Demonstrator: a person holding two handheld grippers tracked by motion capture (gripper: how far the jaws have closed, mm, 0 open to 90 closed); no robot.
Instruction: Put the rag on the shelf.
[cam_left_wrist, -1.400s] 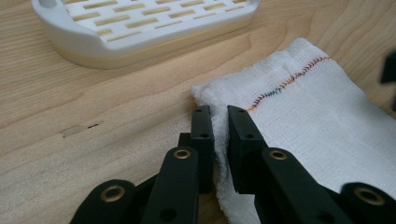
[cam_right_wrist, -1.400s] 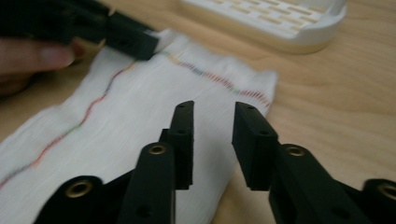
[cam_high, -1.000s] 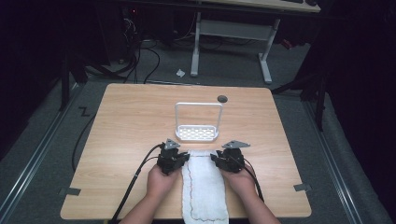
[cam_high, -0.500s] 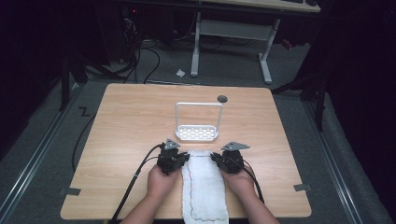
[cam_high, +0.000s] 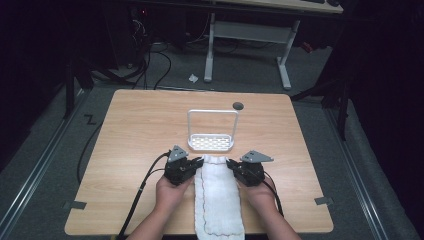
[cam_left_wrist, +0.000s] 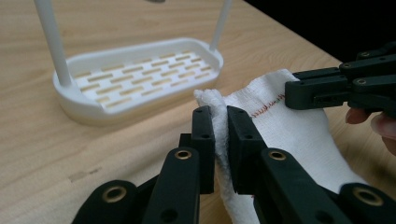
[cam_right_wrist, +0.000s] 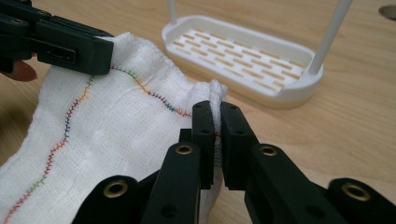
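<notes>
Left tool (cam_left_wrist: 221, 135) and right tool (cam_right_wrist: 217, 133) each clamp a far corner of the cloth (cam_high: 217, 195), which lies on the surface (cam_high: 140, 130) near the rack (cam_high: 212, 142); lifting both evenly should keep the edge taut

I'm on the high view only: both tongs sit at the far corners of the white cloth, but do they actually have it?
Observer: Yes. In the left gripper view the left tongs are clamped on a bunched corner of the white cloth.
Operator: And the right?
Observer: The right tongs pinch the other corner; cloth edge pokes up between the jaws.
Operator: Anything on the cloth I can't make out?
Observer: A multicoloured zigzag stitch line runs along its edge.
Operator: Is the rack close?
Observer: The white slotted rack stands just beyond the corners, not touching the cloth.
</notes>
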